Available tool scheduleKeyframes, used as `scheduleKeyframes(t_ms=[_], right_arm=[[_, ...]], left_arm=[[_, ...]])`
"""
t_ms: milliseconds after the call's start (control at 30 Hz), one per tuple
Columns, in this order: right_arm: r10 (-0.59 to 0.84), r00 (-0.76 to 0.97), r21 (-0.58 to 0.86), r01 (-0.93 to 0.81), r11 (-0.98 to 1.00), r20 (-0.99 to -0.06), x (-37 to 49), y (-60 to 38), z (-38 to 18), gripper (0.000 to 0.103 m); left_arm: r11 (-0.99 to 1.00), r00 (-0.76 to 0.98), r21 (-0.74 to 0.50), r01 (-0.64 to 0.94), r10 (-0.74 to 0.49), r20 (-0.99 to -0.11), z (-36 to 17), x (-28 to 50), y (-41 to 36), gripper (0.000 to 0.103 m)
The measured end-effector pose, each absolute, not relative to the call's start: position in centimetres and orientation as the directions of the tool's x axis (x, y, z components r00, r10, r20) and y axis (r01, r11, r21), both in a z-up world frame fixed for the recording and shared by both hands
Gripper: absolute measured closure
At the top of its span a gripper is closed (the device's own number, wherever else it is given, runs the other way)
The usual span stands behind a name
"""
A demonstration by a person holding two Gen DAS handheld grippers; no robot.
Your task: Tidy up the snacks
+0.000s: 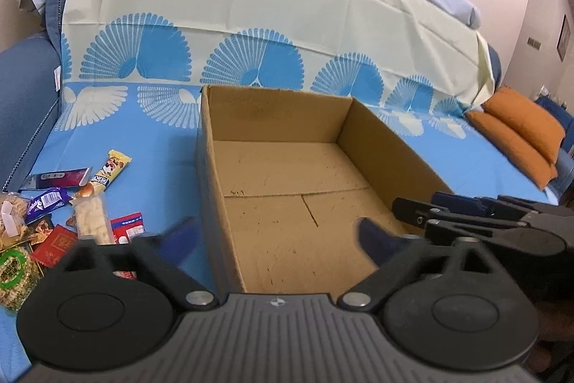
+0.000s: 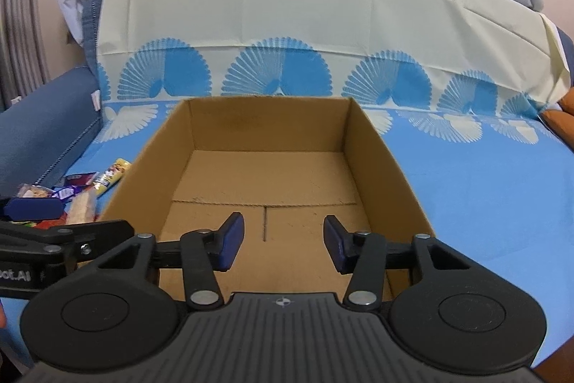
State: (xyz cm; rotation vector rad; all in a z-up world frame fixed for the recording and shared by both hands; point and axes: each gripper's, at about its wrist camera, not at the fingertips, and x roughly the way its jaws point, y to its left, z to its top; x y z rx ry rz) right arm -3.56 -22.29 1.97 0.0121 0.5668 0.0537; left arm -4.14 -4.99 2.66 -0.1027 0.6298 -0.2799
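Open cardboard box point(image 2: 265, 174) sits on the blue-patterned sheet point(image 2: 484, 189), nothing inside. Snack packets point(image 1: 71, 210) lie scattered on the sheet just left of the box. Left gripper point(image 1: 280, 236) hangs over the box's near-left corner, jaws spread, holding nothing. Right gripper point(image 2: 283, 244) over the box's near end, jaws partly apart, nothing between them.

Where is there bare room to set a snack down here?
The box floor is bare from wall to wall. The sheet right of the box is clear up to the orange cushion. Left of the box is crowded: the snacks lie piled there.
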Motion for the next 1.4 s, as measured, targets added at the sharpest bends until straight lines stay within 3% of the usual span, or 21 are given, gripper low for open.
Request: scheduleKeyframes(t_ms=[67,133,233,300,400,533,600,667,767,933,1000,1067,1167,1400], right_arm=[[0.073,0.849,0.025,-0.070,0.997,-0.524,-3.6,-21.8,2.3,0.053],[0.097,0.852,0.030,-0.095,0.995,-0.515,-3.6,-21.2,2.5,0.053],[0.143,0.860,0.041,-0.142,0.989,-0.490,-3.7,-19.9,2.9,0.058],[0.171,0.871,0.036,-0.174,0.984,-0.461,-4.0,-18.7,3.1,0.078],[0.202,0.890,0.011,-0.217,0.976,-0.408,-4.5,-16.7,3.5,0.095],[0.285,0.883,-0.001,-0.308,0.951,-0.374,-4.7,-13.7,4.0,0.094],[0.330,0.871,-0.008,-0.357,0.934,-0.365,-4.7,-11.8,4.1,0.093],[0.376,0.846,-0.027,-0.416,0.909,-0.377,-4.6,-9.5,4.0,0.092],[0.427,0.813,-0.068,-0.490,0.869,-0.395,-4.3,-5.9,3.5,0.081],[0.424,0.750,-0.089,-0.535,0.840,-0.508,-2.2,-1.0,0.9,0.059],[0.400,0.730,-0.092,-0.532,0.842,-0.554,-1.2,0.0,-0.4,0.040],[0.370,0.712,-0.100,-0.523,0.846,-0.597,-0.3,0.8,-1.7,0.030],[0.322,0.677,-0.112,-0.514,0.850,-0.661,1.2,1.5,-3.8,0.022],[0.214,0.634,-0.157,-0.477,0.865,-0.743,4.7,2.5,-7.9,0.016]], left_arm=[[0.962,0.788,-0.175,0.209,-0.271,-0.553,2.9,-4.3,-4.4,0.056],[0.964,0.795,-0.193,0.185,-0.262,-0.547,3.0,-4.3,-3.3,0.079],[0.964,0.803,-0.245,0.105,-0.228,-0.551,3.1,-4.1,-1.1,0.080],[0.960,0.805,-0.279,0.032,-0.191,-0.562,2.9,-3.9,0.7,0.080],[0.940,0.795,-0.327,-0.100,-0.123,-0.595,2.5,-3.4,4.0,0.080],[0.882,0.754,-0.368,-0.294,-0.023,-0.657,1.4,-2.7,8.6,0.070],[0.850,0.730,-0.370,-0.374,0.024,-0.683,0.9,-2.5,10.7,0.057],[0.820,0.709,-0.359,-0.447,0.080,-0.700,0.3,-2.5,12.6,0.035],[0.755,0.653,-0.349,-0.555,0.136,-0.745,-0.8,-2.5,15.5,0.020],[0.679,0.593,-0.358,-0.641,0.141,-0.793,-2.6,-2.3,18.4,0.018],[0.689,0.580,-0.325,-0.648,0.170,-0.797,-3.0,-2.1,18.6,0.016],[0.673,0.540,-0.301,-0.676,0.175,-0.823,-3.6,-1.6,18.7,0.014],[0.680,0.511,-0.265,-0.684,0.187,-0.839,-4.5,-0.8,18.7,0.009],[0.695,0.444,-0.199,-0.691,0.191,-0.876,-6.0,1.2,18.1,0.003]])
